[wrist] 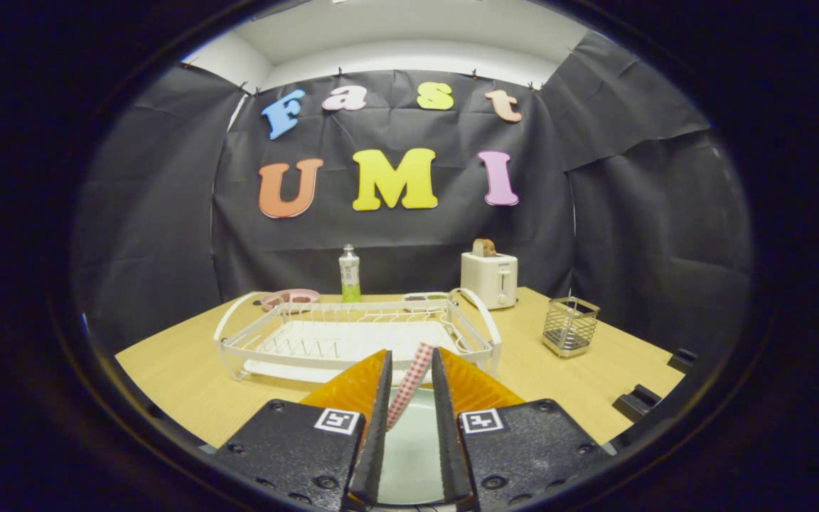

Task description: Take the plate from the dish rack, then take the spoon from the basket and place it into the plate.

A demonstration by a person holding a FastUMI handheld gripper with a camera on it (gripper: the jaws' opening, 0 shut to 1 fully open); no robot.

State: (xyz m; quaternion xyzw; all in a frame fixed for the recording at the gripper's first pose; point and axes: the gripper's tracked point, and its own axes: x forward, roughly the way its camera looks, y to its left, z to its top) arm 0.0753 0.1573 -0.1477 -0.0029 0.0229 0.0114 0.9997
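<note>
One light wooden table (580,384) carries everything. At its middle stands the white wire dish rack (338,334), its slots bare. The pale round plate (413,455) lies at the near edge, under the gripper (410,352). Toward the far edge stands a cream toaster (489,279), and the square metal mesh basket (570,327) sits near the right edge. A red-and-white checked spoon handle (409,384) slants across the narrow gap between the fingers, above the plate. It touches the left finger, but I cannot tell whether both fingers press it.

The last step seems to be in hand: setting the spoon in the plate. The next move probably calls for lowering it and parting the fingers.
</note>
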